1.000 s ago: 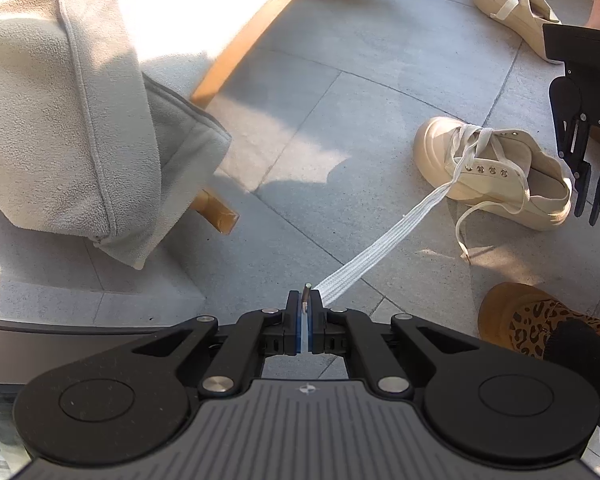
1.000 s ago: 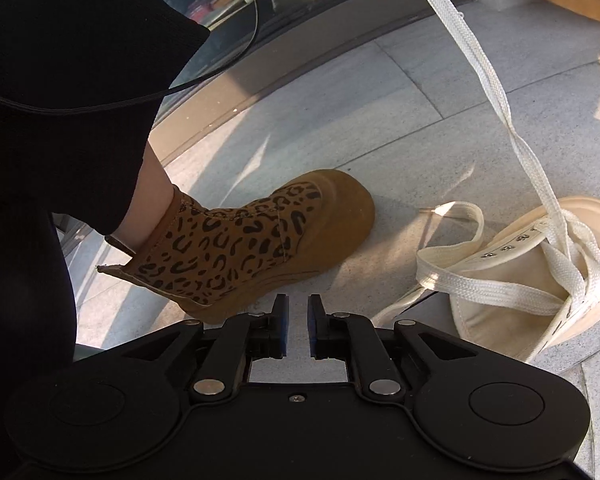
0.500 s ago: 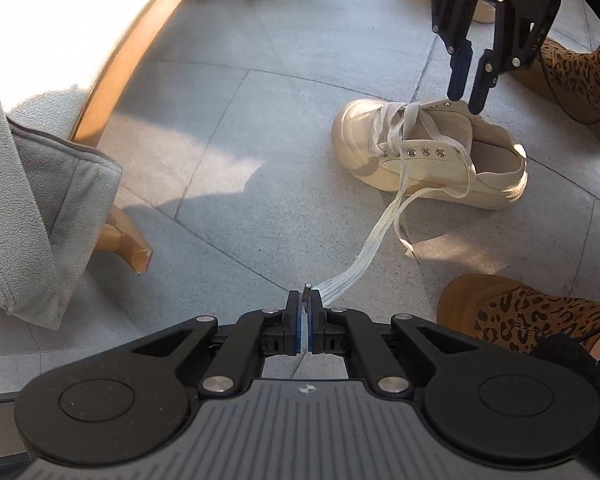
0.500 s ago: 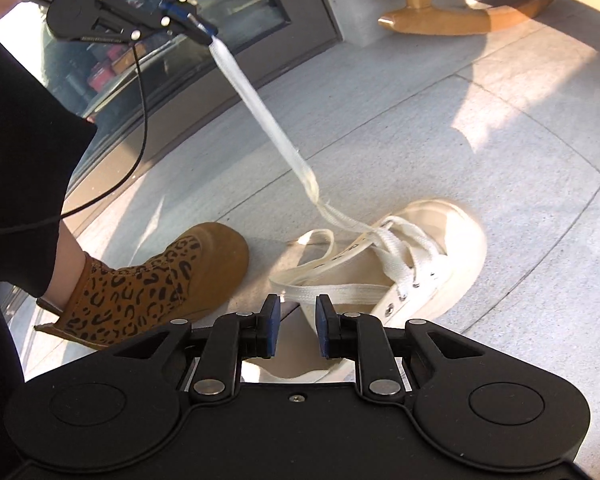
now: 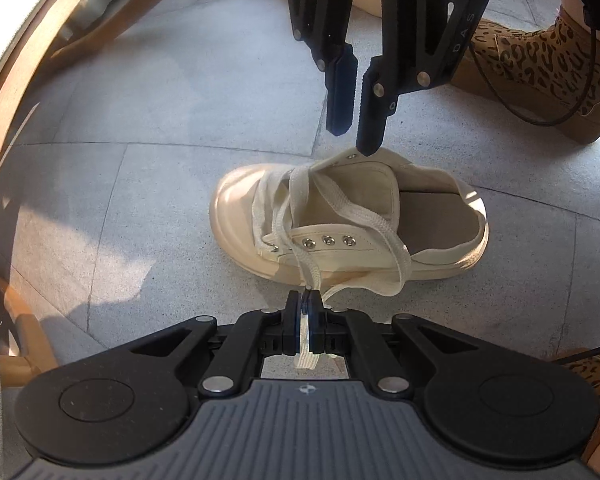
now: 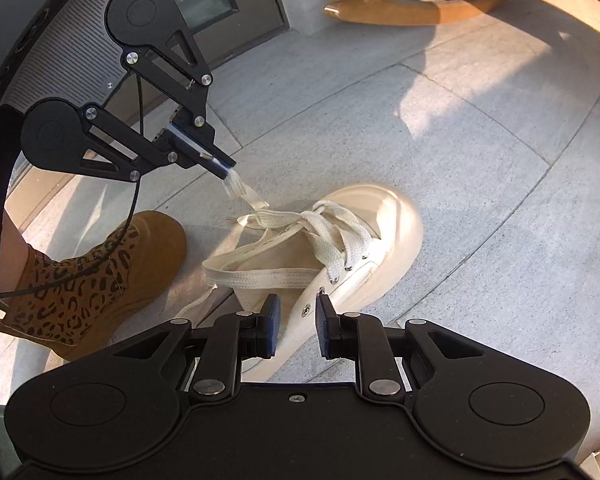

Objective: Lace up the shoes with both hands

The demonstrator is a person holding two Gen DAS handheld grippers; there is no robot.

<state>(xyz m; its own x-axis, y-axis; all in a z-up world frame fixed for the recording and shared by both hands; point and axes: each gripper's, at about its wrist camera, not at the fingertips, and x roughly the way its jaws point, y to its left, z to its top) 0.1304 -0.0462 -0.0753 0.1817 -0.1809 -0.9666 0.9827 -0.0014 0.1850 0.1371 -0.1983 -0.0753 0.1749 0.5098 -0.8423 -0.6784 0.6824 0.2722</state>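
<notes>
Centrally, the cream canvas sneaker (image 5: 340,224) sits on grey stone paving (image 5: 148,208), with its flat woven lace (image 5: 300,258) pinched in the closed left gripper (image 5: 307,312).
Bare slabs spread past the rounded rubber toe; a curved wooden chair frame (image 5: 28,80) edges one side, a leopard-print boot (image 6: 96,280) the other. Over the metal eyelets (image 5: 328,241), the right gripper (image 6: 296,326) hovers, jaws narrowly parted and empty.
</notes>
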